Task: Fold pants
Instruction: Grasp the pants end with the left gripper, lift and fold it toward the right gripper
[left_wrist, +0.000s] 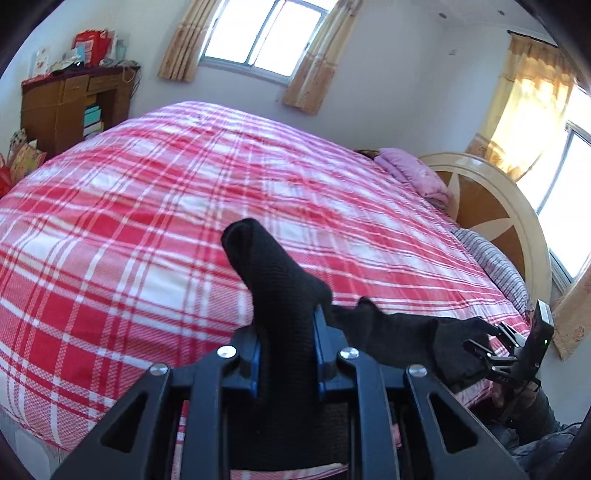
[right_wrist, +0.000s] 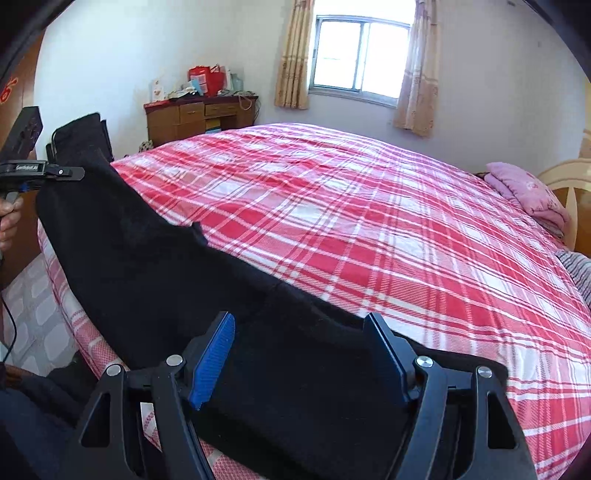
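While pants (right_wrist: 155, 258) span bed (right_wrist: 369, 221) edge, left gripper (left_wrist: 286, 354) jaws clamp bunched cloth; right gripper (right_wrist: 299, 354) jaws apart, straddling fabric.

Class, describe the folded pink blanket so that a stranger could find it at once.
Start at the big bed with the red plaid cover. Follow it to the round wooden headboard; the pink blanket lies folded there. It alone is plain pink, unlike the grey striped pillow beside it.
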